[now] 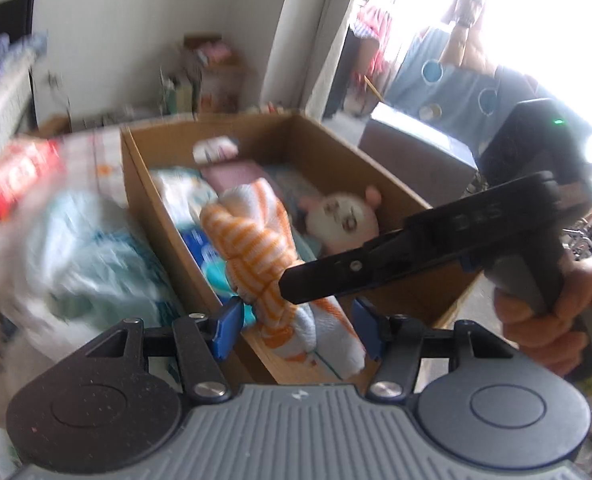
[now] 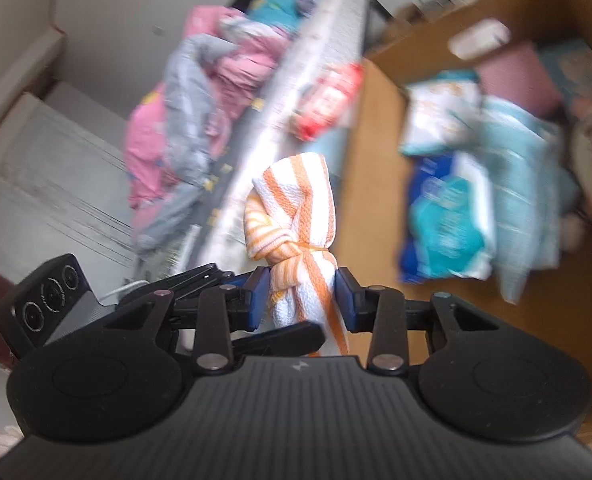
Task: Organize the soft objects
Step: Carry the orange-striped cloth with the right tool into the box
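Right gripper (image 2: 299, 300) — clamped on an orange-striped towel (image 2: 296, 216), held beside the cardboard box (image 2: 379, 184) wall. Left gripper (image 1: 296, 330) — jaws apart, nothing gripped.

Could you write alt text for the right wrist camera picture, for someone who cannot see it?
A handheld black gripper clamps an orange-and-white striped towel, rolled and tied in the middle, held beside an open cardboard box. The box holds blue and white soft packs; everything behind is blurred.

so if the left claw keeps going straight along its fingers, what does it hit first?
Probably the orange-and-white striped towel hanging just ahead of its pads, then the cardboard box behind; depth is unclear.
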`<action>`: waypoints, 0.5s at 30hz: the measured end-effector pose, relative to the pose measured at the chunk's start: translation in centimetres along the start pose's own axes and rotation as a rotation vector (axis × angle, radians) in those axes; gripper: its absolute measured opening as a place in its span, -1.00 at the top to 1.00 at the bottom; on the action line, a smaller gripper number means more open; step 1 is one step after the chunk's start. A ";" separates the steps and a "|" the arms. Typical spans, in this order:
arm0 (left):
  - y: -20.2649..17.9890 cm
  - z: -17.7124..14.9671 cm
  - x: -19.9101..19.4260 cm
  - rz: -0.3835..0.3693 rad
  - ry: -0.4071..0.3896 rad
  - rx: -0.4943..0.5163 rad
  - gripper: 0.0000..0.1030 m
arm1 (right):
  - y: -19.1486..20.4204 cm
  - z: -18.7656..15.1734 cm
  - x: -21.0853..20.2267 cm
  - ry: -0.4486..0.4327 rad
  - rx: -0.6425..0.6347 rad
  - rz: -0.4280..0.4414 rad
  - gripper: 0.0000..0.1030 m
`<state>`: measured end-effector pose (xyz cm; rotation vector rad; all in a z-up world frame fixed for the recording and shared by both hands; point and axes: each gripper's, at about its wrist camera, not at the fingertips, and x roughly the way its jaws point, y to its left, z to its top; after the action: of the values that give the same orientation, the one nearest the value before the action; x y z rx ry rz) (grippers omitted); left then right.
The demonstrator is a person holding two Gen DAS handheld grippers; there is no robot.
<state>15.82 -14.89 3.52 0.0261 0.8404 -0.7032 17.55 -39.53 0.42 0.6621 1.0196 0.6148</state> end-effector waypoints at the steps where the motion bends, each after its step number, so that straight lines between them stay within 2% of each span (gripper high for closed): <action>1: 0.2 -0.3 0.2 -0.003 0.006 -0.004 -0.19 | -0.9 0.0 0.7 0.028 0.009 -0.022 0.33; 5: 1.0 -1.2 -0.9 0.012 -0.005 0.003 -0.22 | -3.8 -0.8 2.8 0.143 0.063 -0.075 0.33; 8: 1.9 -1.8 -2.4 0.031 -0.025 -0.021 -0.24 | -4.0 -1.1 3.5 0.188 0.035 -0.115 0.31; 15: 4.9 -4.4 -6.7 0.076 -0.070 -0.133 -0.28 | -3.5 1.4 2.6 0.087 0.012 -0.187 0.25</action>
<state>12.63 -6.05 3.96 -0.0855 0.8132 -0.5721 20.37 -40.20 -3.13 0.5471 1.1530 0.4775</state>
